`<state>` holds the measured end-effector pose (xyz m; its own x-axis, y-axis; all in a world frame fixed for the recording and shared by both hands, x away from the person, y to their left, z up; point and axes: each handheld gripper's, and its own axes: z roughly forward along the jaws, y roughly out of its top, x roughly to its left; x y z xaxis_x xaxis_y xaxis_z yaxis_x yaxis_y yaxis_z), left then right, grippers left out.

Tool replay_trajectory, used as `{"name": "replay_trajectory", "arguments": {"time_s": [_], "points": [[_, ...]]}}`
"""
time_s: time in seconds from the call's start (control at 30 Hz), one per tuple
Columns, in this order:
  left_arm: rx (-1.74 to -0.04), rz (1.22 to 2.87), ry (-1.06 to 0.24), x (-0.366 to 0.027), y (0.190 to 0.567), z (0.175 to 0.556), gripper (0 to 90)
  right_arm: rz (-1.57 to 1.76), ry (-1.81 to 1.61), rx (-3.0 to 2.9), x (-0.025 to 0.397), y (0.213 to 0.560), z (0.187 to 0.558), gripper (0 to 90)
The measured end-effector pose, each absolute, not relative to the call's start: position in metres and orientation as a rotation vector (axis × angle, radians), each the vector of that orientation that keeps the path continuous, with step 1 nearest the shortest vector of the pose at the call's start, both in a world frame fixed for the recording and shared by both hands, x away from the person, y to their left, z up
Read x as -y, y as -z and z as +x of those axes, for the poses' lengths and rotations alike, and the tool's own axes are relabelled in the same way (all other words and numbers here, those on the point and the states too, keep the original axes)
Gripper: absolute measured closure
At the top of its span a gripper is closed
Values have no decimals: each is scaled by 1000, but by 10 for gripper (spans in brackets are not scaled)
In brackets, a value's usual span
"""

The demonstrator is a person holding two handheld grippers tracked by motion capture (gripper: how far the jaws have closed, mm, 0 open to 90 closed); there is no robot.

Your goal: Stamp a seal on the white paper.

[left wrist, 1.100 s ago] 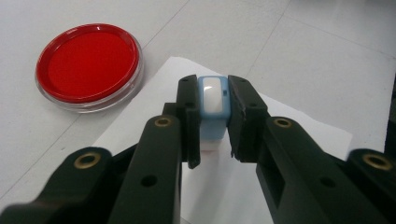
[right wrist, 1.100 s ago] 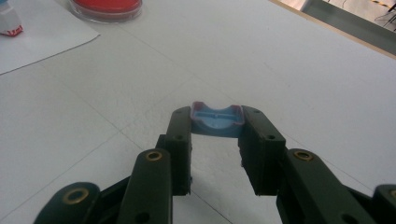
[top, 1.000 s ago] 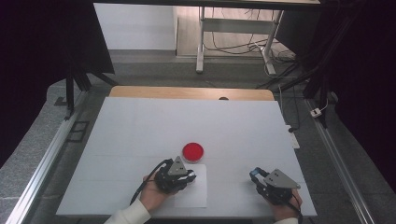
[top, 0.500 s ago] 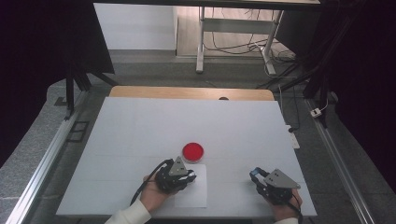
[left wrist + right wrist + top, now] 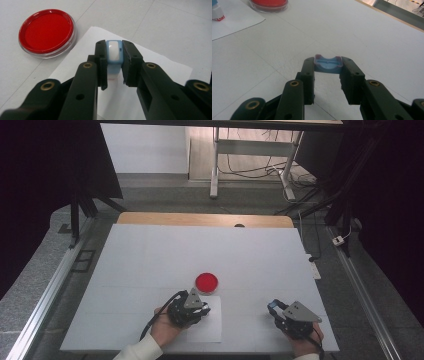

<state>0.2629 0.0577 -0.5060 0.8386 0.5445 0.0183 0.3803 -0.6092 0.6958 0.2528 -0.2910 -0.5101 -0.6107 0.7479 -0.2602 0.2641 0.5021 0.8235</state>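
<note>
Stamp (image 5: pixel 114 56) is clamped upright between the jaws of the left gripper (image 5: pixel 200 308), its long axis standing over the paper (image 5: pixel 160 72), with the red ink pad (image 5: pixel 46 31) lying just ahead and to the left of the jaws. Whether its base touches the sheet cannot be told. The blue cap (image 5: pixel 328 64) is gripped by the right gripper (image 5: pixel 276 310), held well apart to the right, so any inking or pressing falls to the left hand.
</note>
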Motion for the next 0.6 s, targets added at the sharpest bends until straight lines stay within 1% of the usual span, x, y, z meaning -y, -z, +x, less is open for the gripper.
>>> {"name": "replay_trajectory", "arguments": {"time_s": [0.6], "points": [[-665,2345,-306,-53,505,264,759,822,-1031,-2132,290,510,252,649]]}}
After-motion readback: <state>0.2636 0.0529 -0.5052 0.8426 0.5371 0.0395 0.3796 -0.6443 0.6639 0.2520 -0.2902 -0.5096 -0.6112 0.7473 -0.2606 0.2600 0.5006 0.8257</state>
